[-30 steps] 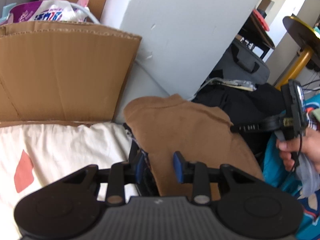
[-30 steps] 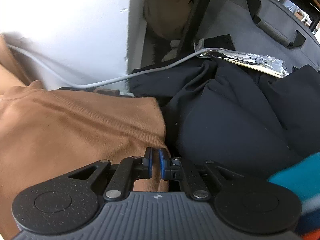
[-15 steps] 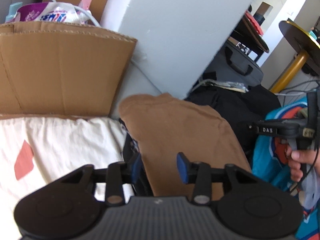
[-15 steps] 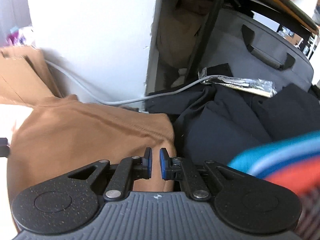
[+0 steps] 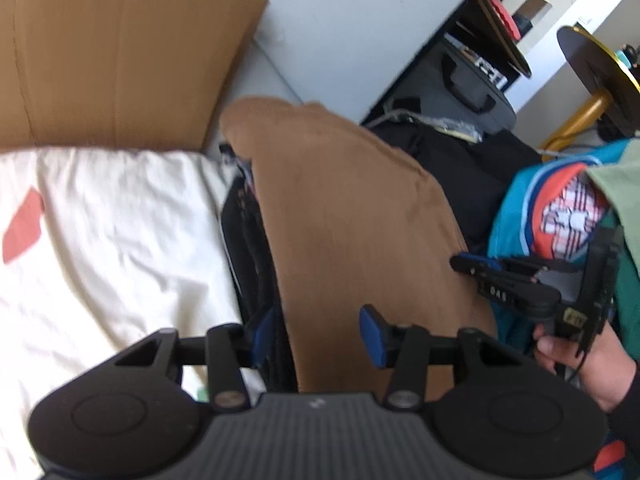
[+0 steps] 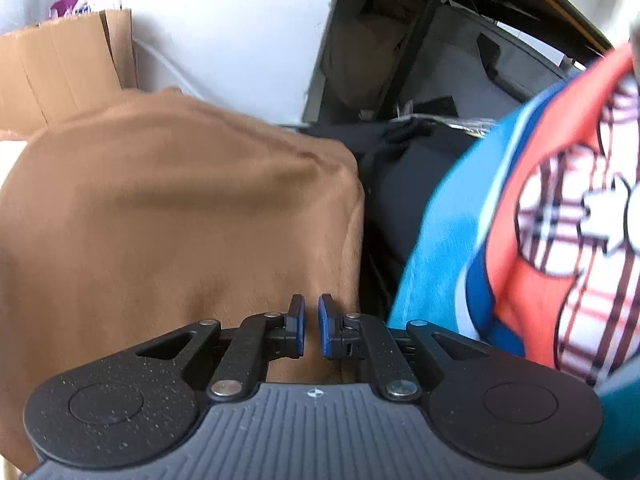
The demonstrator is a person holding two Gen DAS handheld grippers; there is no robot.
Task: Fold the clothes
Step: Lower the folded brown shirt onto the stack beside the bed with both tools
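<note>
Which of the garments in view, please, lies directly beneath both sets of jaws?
The plain brown garment, folded in the middle. The black clothing lies beyond it, and the blue-and-orange printed garment sits to its right.

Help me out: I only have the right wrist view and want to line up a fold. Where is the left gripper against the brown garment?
Observer: The left gripper hovers over the brown garment's near left edge. Its jaws have just been closing a little, and the pads are not pressing on the cloth.
Operator: What lies left of that edge?
Observer: A dark garment pokes out from under it, with a white cloth beyond.
Operator: And my gripper, seen from there?
Observer: The right gripper, held in a hand, points at the garment's right edge. I cannot tell whether it touches.
</note>
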